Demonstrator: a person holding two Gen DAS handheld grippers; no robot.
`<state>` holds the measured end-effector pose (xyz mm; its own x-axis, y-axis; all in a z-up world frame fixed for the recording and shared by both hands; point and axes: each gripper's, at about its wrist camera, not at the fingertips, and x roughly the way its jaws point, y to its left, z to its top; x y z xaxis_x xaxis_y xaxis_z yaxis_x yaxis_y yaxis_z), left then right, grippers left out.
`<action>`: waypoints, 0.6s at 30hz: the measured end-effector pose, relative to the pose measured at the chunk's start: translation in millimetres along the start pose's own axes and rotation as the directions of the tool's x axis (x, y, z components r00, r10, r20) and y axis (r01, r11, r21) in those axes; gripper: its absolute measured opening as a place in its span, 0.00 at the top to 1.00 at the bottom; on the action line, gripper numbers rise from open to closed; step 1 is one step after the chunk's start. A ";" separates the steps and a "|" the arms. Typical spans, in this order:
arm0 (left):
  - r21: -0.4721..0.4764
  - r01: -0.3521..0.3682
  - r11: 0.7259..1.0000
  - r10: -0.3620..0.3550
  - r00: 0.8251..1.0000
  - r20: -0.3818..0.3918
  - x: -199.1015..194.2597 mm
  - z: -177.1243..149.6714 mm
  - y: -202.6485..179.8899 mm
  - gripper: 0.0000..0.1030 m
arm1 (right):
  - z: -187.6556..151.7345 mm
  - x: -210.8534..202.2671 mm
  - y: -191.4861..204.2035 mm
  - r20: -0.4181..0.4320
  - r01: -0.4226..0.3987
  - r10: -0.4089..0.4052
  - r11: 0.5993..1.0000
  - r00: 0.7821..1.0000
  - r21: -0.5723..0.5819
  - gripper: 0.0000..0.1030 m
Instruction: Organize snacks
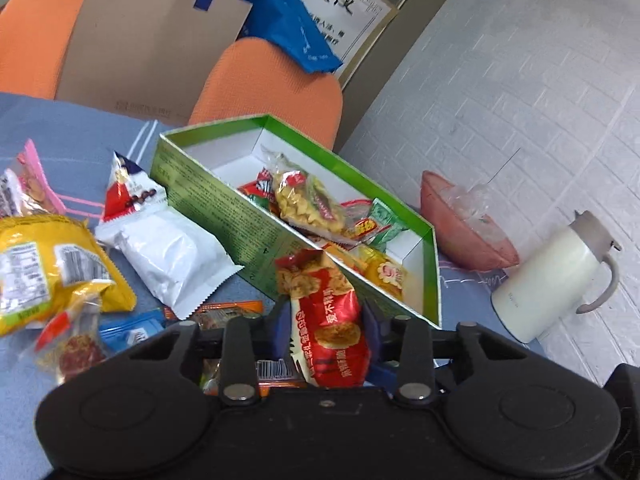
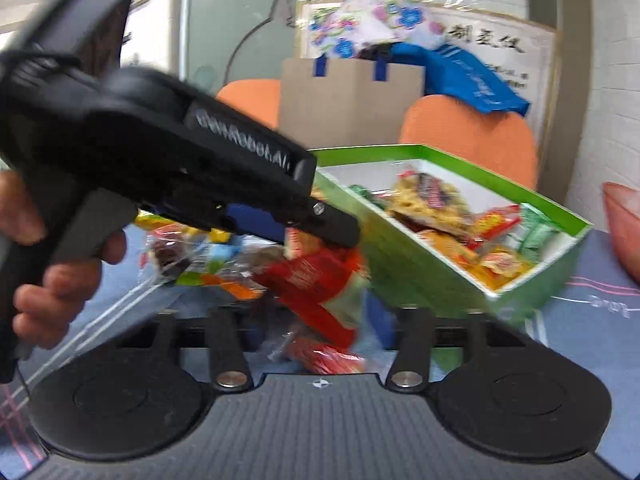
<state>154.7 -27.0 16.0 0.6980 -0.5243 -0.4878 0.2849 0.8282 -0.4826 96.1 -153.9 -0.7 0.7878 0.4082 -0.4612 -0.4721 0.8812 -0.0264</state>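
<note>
Snacks on a blue table [image 1: 60,128], part sorted into a green box [image 1: 224,216].

Left wrist view: left gripper [image 1: 326,328] with blue pads [image 1: 280,330] on both sides of a red packet [image 1: 334,320]; the pads appear to press on it, and the packet stands upright between them, its top against the box's near wall. The packet is red with a yellow cracker picture, white lettering and a clear crimped top. Only this view shows the loose items left of the box: a white packet [image 1: 172,256] just beside the box wall, a yellow bag [image 1: 48,264] near the table's left edge, a pink packet [image 1: 34,184] behind it, and small blue and orange packs by the gripper. Only here too: a white jug [image 1: 560,276] and a pink bowl [image 1: 464,224] near the table's right edge.

Right wrist view: right gripper [image 2: 320,332], jaws part closed, blurred; red wrappers [image 2: 328,356] lie between them, and whether the pads grip cannot be told. Only this view shows the left gripper from the side, and the hand [image 2: 60,268] on its handle.

Both views show the box open, white inside, green rim, tilted across the table, with yellow, red and green packets filling the half nearer the table's right edge. Orange chairs [image 1: 276,88] and a brown bag [image 1: 152,44] stand beyond the far edge.
</note>
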 end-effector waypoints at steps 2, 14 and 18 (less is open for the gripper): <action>-0.008 0.007 1.000 -0.006 1.000 0.020 -13.7 -2.4 -2.4 0.13 | -2.4 -10.4 2.6 0.012 -0.040 0.040 0.999 0.999 0.006 0.68; 0.053 0.040 0.998 -0.041 0.999 0.035 -38.8 -25.1 -28.0 0.00 | -20.9 -71.7 -7.1 0.079 -0.119 0.109 0.984 0.991 0.131 0.52; 0.035 0.026 0.999 -0.025 0.999 -0.032 -25.0 -31.9 -15.9 0.00 | -25.8 -62.5 -22.3 0.059 -0.047 0.036 0.978 0.998 0.202 0.12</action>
<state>111.8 -33.4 12.7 0.6693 -0.5508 -0.4987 0.3260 0.8208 -0.4691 47.1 -205.3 5.8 0.7925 0.4529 -0.4085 -0.4192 0.8909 0.1747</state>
